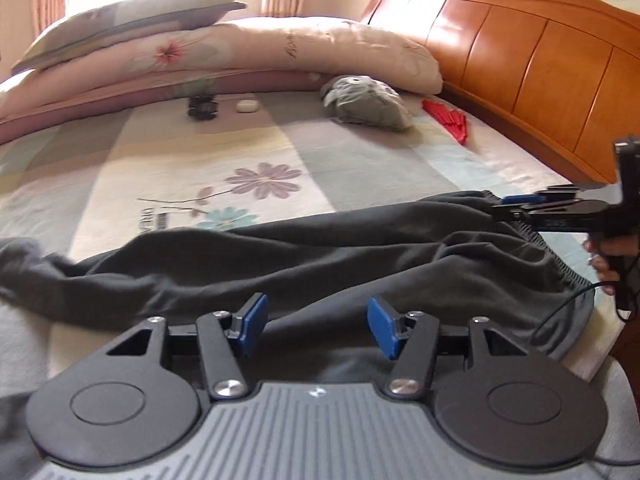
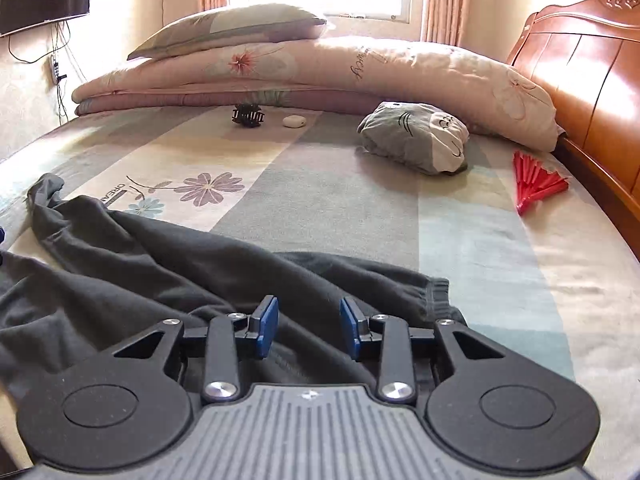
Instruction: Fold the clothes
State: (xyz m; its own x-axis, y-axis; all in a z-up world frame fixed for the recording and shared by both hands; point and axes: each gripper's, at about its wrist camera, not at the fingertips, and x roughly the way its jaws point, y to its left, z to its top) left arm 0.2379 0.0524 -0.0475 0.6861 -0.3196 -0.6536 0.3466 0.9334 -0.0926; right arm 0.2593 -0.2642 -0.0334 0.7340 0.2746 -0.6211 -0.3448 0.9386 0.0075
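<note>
Dark grey trousers lie crumpled across the near part of the flowered bedsheet, with the elastic waistband to the right. My left gripper hovers over the middle of the cloth, its blue pads apart with nothing pinched between them. In the right wrist view the trousers spread to the left and the waistband ends just right of my right gripper, which is open above the fabric. The right gripper also shows in the left wrist view at the waistband's far corner, held by a hand.
A grey plush toy, a red folding fan, a black hair clip and a small white case lie further up the bed. A folded quilt with a pillow lines the back. The wooden headboard stands right.
</note>
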